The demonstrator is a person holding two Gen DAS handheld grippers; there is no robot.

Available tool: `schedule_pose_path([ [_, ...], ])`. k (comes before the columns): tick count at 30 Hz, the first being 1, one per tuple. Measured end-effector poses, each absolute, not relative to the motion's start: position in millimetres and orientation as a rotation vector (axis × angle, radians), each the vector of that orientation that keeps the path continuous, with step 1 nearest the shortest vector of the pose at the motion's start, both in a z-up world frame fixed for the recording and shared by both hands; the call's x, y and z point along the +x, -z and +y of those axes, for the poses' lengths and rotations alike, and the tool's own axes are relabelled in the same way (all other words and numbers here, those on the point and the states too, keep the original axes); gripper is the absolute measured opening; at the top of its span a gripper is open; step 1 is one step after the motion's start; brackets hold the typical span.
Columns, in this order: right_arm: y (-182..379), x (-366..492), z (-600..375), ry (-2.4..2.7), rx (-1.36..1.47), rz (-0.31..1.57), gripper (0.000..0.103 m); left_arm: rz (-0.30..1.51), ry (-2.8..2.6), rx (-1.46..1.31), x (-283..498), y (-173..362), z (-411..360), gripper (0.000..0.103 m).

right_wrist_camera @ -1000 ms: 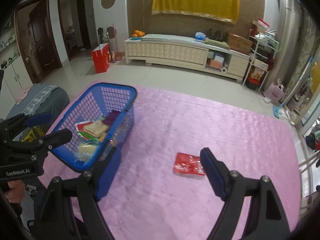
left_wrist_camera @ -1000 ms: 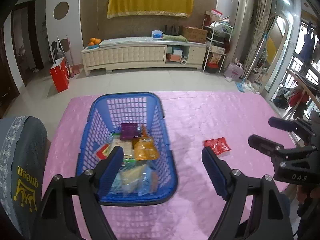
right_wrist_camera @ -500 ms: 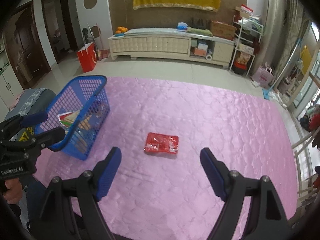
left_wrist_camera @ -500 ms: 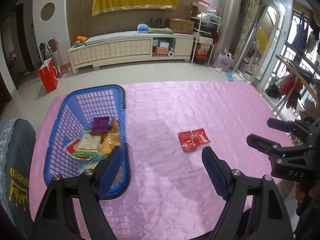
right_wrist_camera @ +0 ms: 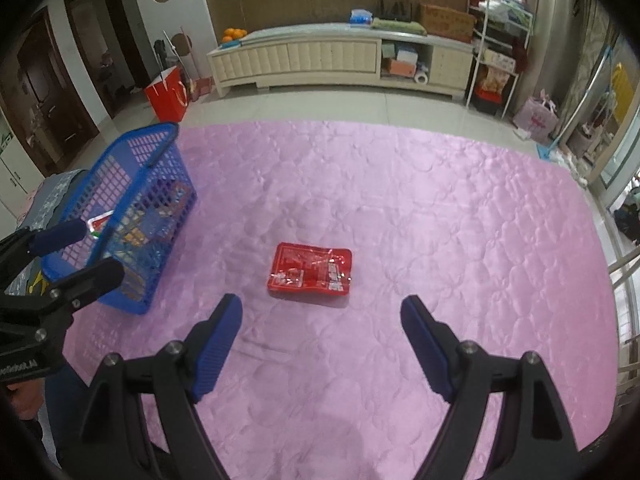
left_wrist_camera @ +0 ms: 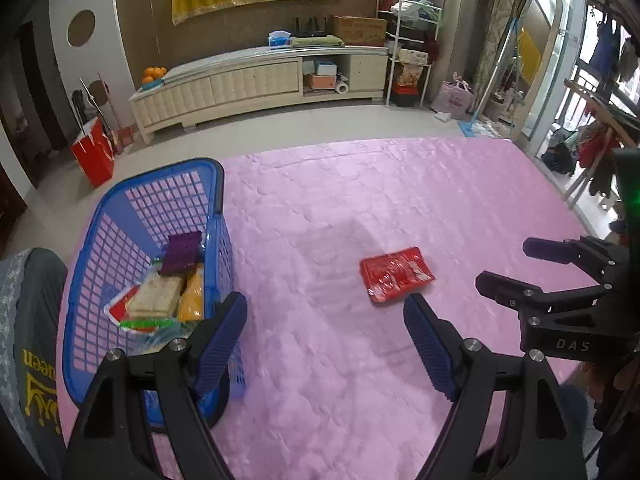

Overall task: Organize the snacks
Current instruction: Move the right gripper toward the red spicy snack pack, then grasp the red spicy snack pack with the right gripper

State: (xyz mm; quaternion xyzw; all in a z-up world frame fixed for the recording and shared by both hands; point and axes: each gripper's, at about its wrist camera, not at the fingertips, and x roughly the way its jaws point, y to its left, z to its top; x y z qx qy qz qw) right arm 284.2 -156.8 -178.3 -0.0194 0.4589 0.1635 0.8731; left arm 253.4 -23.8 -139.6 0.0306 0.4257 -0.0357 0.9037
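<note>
Pink quilted table cover (right_wrist_camera: 440,208) across most of frame. Blue mesh basket (left_wrist_camera: 120,216) at left, packed: purple packet (left_wrist_camera: 183,252) on top, cracker pack (left_wrist_camera: 158,300) and orange packet (left_wrist_camera: 192,300) under it. Red snack packet (right_wrist_camera: 310,268) flat on cover at centre, outside basket. Left gripper (left_wrist_camera: 324,322) and right gripper (right_wrist_camera: 320,322) both spread wide, nothing between jaws.

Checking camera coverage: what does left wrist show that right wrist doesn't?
Left wrist only: the basket's inside from above, with the purple pack, cracker pack and orange pack clear; also the right gripper, open.

Right wrist only: the basket's mesh side wall, and the left gripper, open.

Both: blue basket at left, red packet lying apart from it on the pink cloth, held by neither gripper.
</note>
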Motion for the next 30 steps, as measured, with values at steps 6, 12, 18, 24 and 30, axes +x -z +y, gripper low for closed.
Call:
schedule_pose_path([
  [6,205.1,316.3,-153.3,-0.342,-0.016,1.043,0.087,0.871,0.015,0.053,267.9,135.7,-2.6,0.079],
  [12,237.5,348.9,-145.5,-0.370,0.028,1.133,0.089,0.889,-0.053,0.044,282.9,134.8,22.7,0.079],
  [18,269.4,373.2,-128.7,-0.385,0.032,1.205,0.090,0.907,-0.085,0.024,293.7,136.6,39.3,0.079],
  [24,283.0,383.9,-115.4,-0.382,0.001,1.215,0.094,0.939,-0.104,0.029,303.1,152.2,44.0,0.079],
  [30,285.7,379.2,-99.1,-0.341,-0.108,1.188,0.096,0.950,-0.115,0.028,309.5,161.3,47.5,0.079],
])
